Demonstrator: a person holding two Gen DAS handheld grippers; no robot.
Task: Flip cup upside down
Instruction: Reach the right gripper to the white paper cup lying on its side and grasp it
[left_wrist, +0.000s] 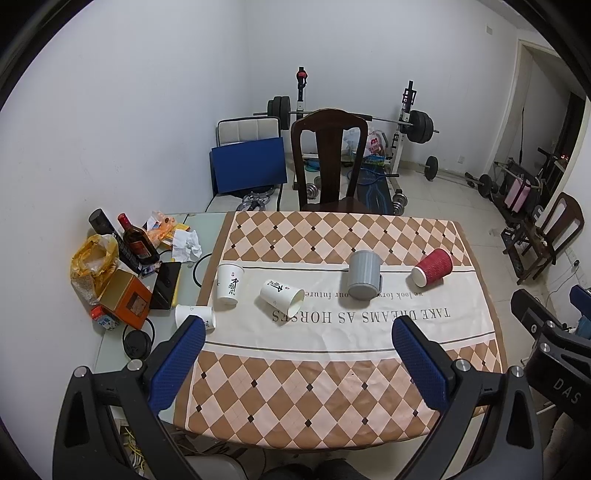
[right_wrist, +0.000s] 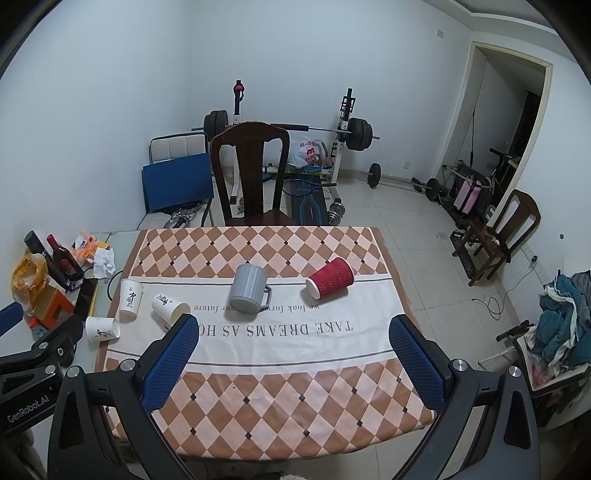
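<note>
Ribbed red cup (right_wrist: 330, 277) lies sideways on cloth (right_wrist: 280, 373).

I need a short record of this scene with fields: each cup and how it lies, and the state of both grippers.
red cup: on its side, mouth toward the camera
grey mug: mouth down, handle to the right
white cup, upright: mouth up
white cup, middle: on its side
white cup, near left edge: on its side
left gripper: jaws open, empty, above the tablecloth
right gripper: jaws open, empty
</note>
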